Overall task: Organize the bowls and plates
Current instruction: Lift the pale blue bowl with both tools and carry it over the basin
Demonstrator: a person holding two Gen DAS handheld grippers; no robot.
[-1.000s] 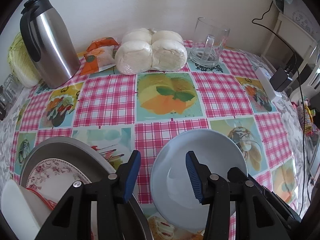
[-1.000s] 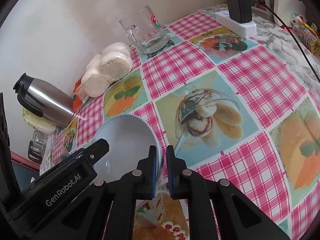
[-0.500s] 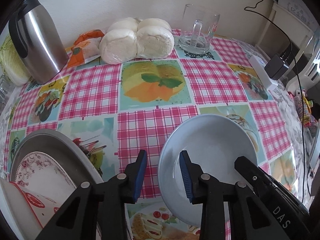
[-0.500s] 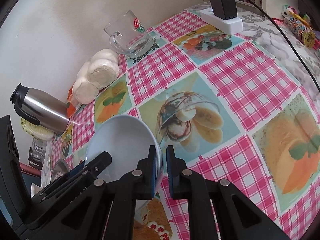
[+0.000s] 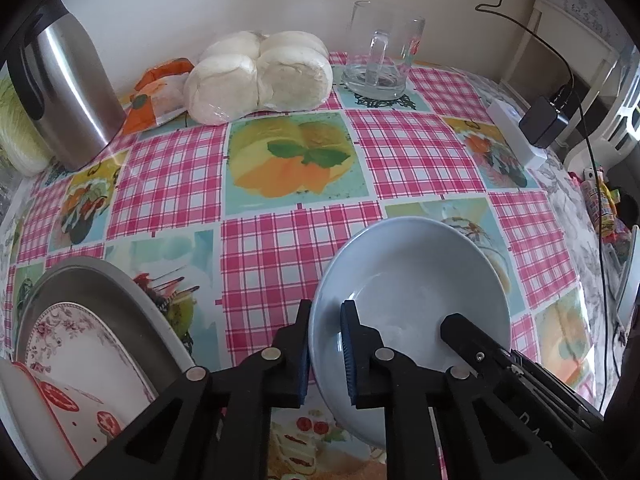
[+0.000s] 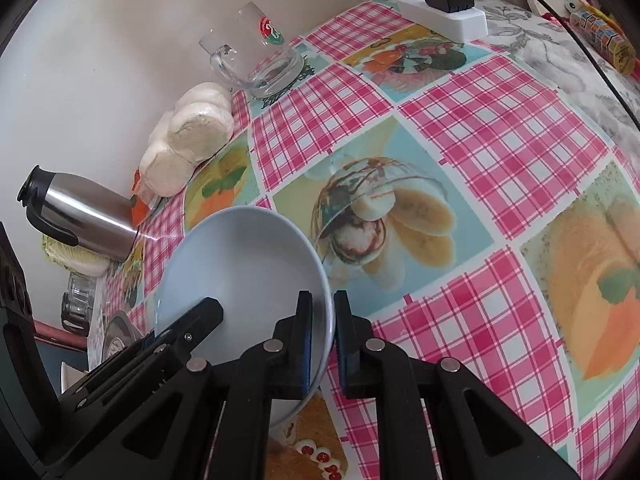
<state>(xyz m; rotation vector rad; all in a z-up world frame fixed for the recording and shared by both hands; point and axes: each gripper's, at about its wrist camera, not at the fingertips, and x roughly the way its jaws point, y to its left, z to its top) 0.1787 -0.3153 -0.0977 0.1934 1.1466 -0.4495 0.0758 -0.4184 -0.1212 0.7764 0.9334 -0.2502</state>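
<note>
The table (image 5: 260,264), under a pink checked cloth with fruit and dessert pictures, spreads ahead of both tools. Just left of the left tool (image 5: 325,312) lies a grey tray (image 5: 116,292) holding a flowered plate (image 5: 80,344). The pale blue bowl (image 5: 412,276) sits tilted between the two tools, each gripping its rim from an opposite side. The left tool has just been closing, and its blue pads now pinch the bowl's near left rim, one pad outside the wall and one inside. The right tool (image 6: 320,304) is pressed together on the bowl's right rim (image 6: 326,300) in the same way, one finger inside, one outside. Far ahead of the left tool, by the wall, stand a steel jug (image 5: 68,92) at the left, a wrapped pack of white buns (image 5: 256,76) in the middle, and a glass mug (image 5: 380,60) to the right. An orange packet (image 5: 156,100) lies between jug and buns. A white power strip (image 5: 516,132) with a black charger (image 5: 544,120) lies at the far right.
</note>
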